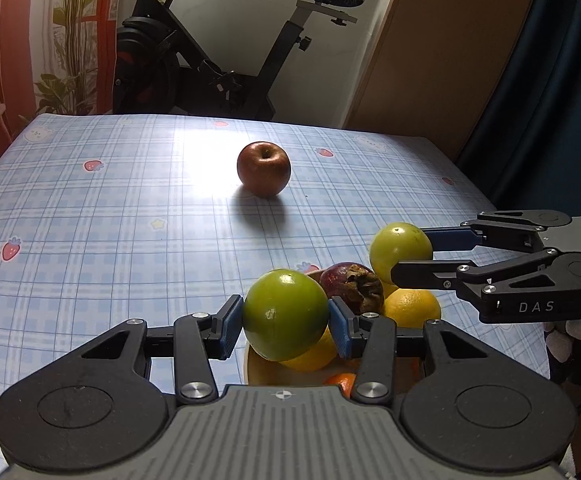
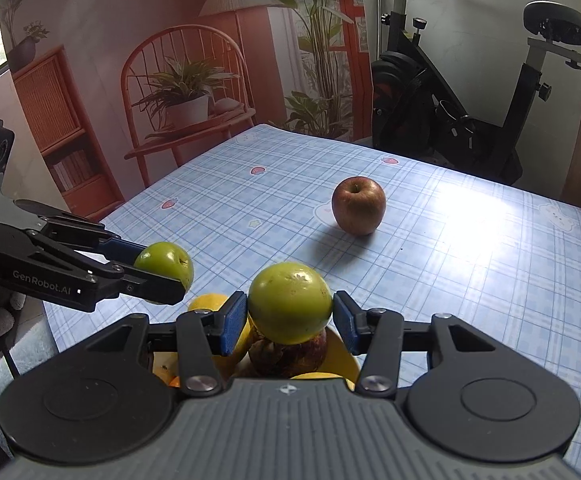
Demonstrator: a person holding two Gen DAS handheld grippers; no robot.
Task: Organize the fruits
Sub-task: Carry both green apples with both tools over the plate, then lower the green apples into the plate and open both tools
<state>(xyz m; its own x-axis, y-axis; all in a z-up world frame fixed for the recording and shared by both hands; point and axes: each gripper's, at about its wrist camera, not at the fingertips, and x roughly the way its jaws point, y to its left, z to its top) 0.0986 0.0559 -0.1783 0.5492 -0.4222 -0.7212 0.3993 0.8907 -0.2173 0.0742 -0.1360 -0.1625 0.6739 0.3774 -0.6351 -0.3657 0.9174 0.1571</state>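
Blue plaid tablecloth (image 1: pixel 90 220) with strawberry prints covers the table; exercise bike (image 1: pixel 226 52) and a printed backdrop (image 2: pixel 138 92) of chairs and plants stand behind it.

Left gripper (image 1: pixel 286 320) pinches a green fruit (image 1: pixel 285 315), blue pads (image 1: pixel 228 326) pressed on both its sides, fruit held clear above the pile. Right gripper (image 2: pixel 290 320) pinches a second green fruit (image 2: pixel 290 302) the same way, pads touching at 3 and 9 o'clock of the fruit. In the left wrist view that second fruit sits at about 2 o'clock from the first, gripped by the right gripper coming in from the right edge. In the right wrist view the left gripper enters from the left edge at 9 o'clock.

Below both fruits: yellow bowl (image 2: pixel 346 360) with oranges (image 1: pixel 412 306), a dark purple wrinkled fruit (image 1: pixel 352 286), and a small orange citrus (image 1: pixel 342 382) partly hidden by the gripper body. Bowl is near the table's close edge.

Red apple (image 1: pixel 263 168) stands alone, upright, stem dimple up, at 12 o'clock from the bowl, well apart, with its shadow cast toward the camera.

Gloved hand (image 1: pixel 570 340) shows at the right edge behind the right gripper.
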